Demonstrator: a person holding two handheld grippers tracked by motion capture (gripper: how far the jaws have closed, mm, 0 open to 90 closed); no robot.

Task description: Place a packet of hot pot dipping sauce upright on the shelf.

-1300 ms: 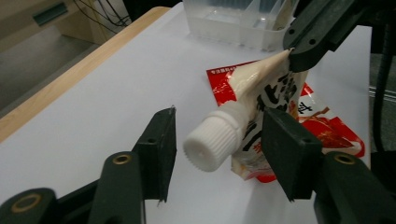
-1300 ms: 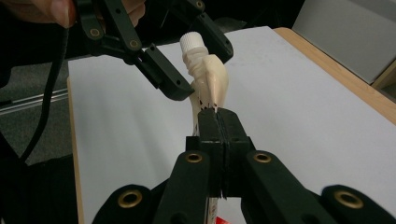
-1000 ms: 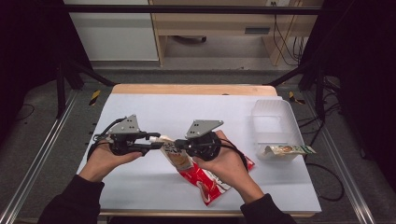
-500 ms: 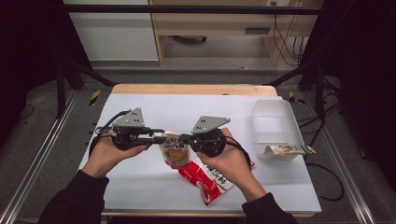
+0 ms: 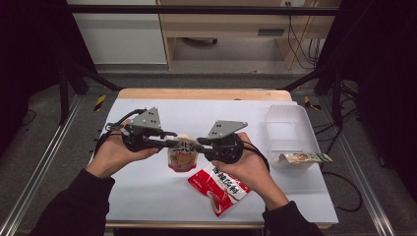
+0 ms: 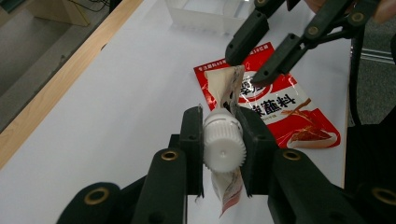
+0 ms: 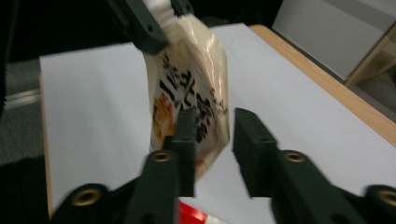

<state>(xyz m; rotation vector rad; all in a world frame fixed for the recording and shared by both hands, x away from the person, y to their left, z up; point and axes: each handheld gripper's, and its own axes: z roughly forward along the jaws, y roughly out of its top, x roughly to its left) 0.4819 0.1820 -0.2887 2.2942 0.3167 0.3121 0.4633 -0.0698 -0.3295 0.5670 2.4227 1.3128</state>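
pouch: the small cream spouted foil pouch [image 5: 183, 156] hangs above the middle of the bench [image 5: 147, 196], held by its white ribbed screw cap [image 6: 224, 145].
left gripper: your left gripper [image 6: 223, 151] has its jaws clamped on that cap; it alone carries the pouch.
right gripper: your right gripper [image 7: 212, 140] has just been opening; its jaws stand apart around the pouch's lower body, not pressing.
slip risk: the round cap could twist between the jaws, and the pouch would drop.
what lies below: the flat red sauce packet [image 5: 220, 188] at 5 o'clock could get knocked.
snag risk: pulling the right jaws away crookedly could drag the foil.
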